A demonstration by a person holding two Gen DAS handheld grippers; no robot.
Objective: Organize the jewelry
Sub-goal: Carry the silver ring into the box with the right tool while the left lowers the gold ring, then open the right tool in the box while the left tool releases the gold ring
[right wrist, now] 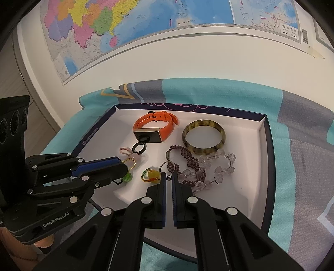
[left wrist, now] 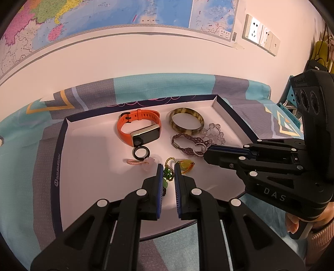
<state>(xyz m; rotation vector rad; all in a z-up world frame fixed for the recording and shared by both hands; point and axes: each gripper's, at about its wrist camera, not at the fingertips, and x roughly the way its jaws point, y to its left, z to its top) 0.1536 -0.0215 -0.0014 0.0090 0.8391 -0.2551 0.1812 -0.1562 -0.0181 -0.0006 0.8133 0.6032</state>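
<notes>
white tray [left wrist: 87, 166] holds orange watch [left wrist: 138, 127], bangle [left wrist: 186, 123].

It looked like a room in a home, likely a bedroom. A large coloured map [right wrist: 117, 23] was taped to a plain pale wall [left wrist: 129, 60], with a row of wall sockets [left wrist: 261, 35] beside it. A patterned sheet [right wrist: 296, 129] in teal and grey covered the surface below, and bags [left wrist: 317, 56] hung at the far right edge.

Pale wall [left wrist: 146, 58] with coloured map [left wrist: 104, 16], sockets [left wrist: 261, 35]; teal-grey patterned cloth [right wrist: 302, 156] below
</notes>
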